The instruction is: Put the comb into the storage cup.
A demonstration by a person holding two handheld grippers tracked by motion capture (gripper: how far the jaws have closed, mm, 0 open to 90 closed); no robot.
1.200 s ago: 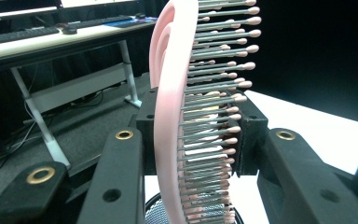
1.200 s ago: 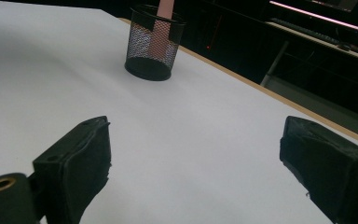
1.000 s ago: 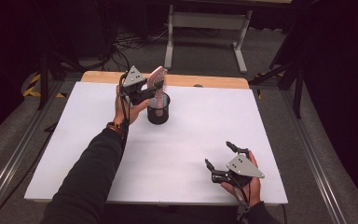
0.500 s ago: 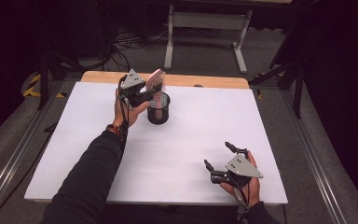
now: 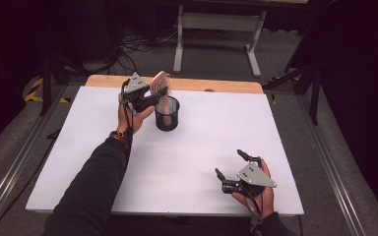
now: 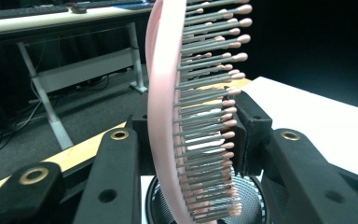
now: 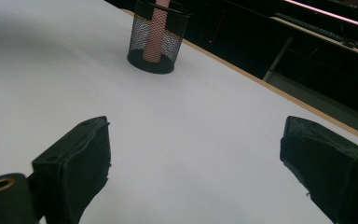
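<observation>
High view: the left gripper [image 5: 158, 94] grips a pink plastic bristled hairbrush [image 5: 162, 82] standing in the black wire-mesh cup [image 5: 167, 114] beneath it.

Left gripper view: its jaws, just starting to open, bracket the brush.

Right gripper view: the right gripper [image 7: 193, 158] gapes wide, empty. Next: release fully, lift clear.

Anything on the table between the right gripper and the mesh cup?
Nothing. In the right gripper view, bare white table runs from the open right gripper to the black mesh cup; the high view shows the same.
</observation>
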